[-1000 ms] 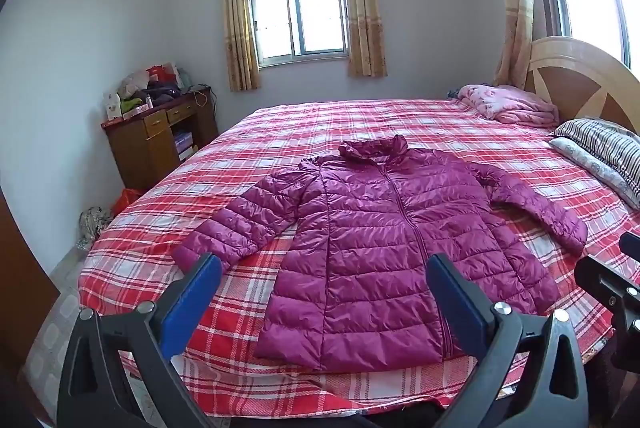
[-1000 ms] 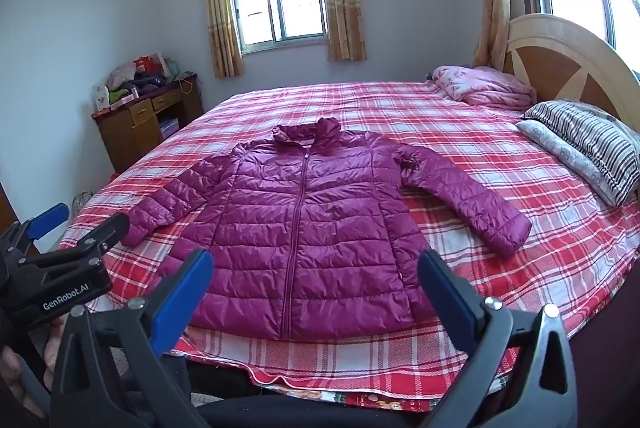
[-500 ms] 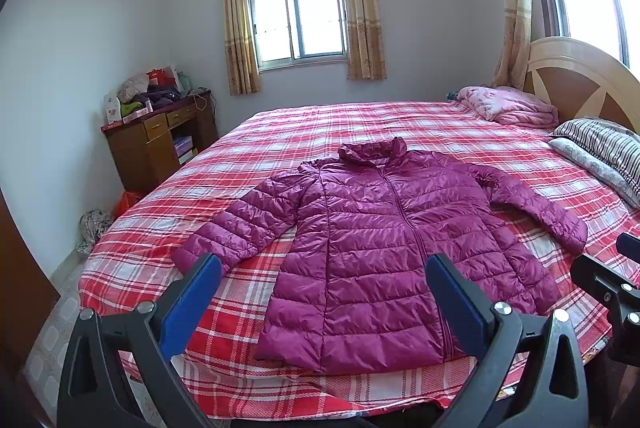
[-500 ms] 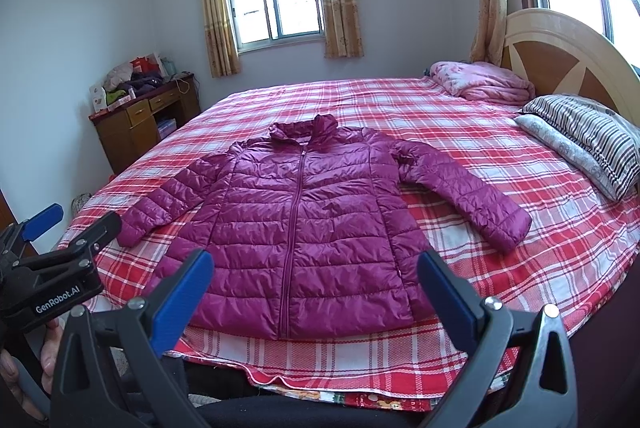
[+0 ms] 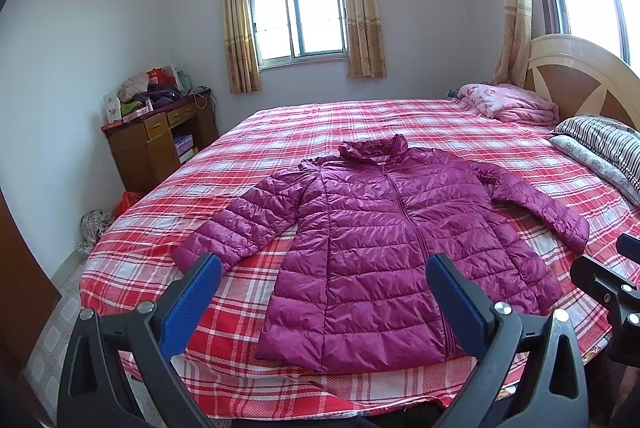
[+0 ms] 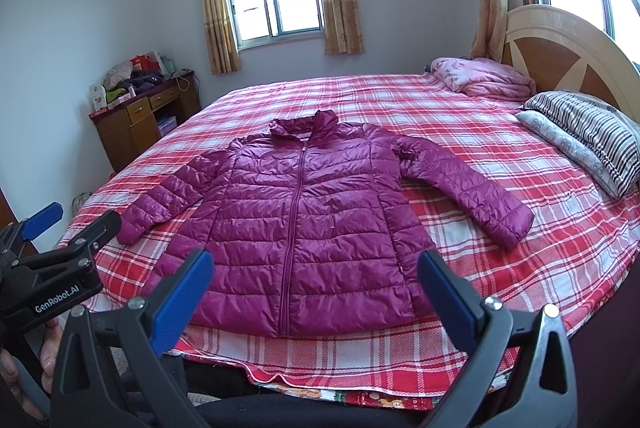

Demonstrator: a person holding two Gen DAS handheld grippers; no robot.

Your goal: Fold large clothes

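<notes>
A magenta quilted puffer jacket [image 5: 384, 248] [image 6: 304, 220] lies flat and zipped on the red plaid bed [image 5: 320, 123] [image 6: 400, 99], collar toward the window, both sleeves spread outward. My left gripper [image 5: 324, 280] hovers open above the bed's near edge, short of the jacket's hem, with nothing between its blue pads. My right gripper [image 6: 316, 274] is likewise open and empty near the hem. Each gripper shows at the edge of the other's view: the left gripper [image 6: 60, 240], the right gripper [image 5: 608, 280].
A folded pink blanket [image 6: 484, 79] and striped pillows [image 6: 588, 135] lie by the wooden headboard [image 6: 560, 51] on the right. A cluttered wooden desk [image 5: 160, 135] stands against the left wall. A hand [image 6: 24, 388] holds the left gripper.
Both grippers have risen and eased slightly toward the bed; the jacket sits a little lower in both views. Nothing was grasped; the jacket has not moved.
</notes>
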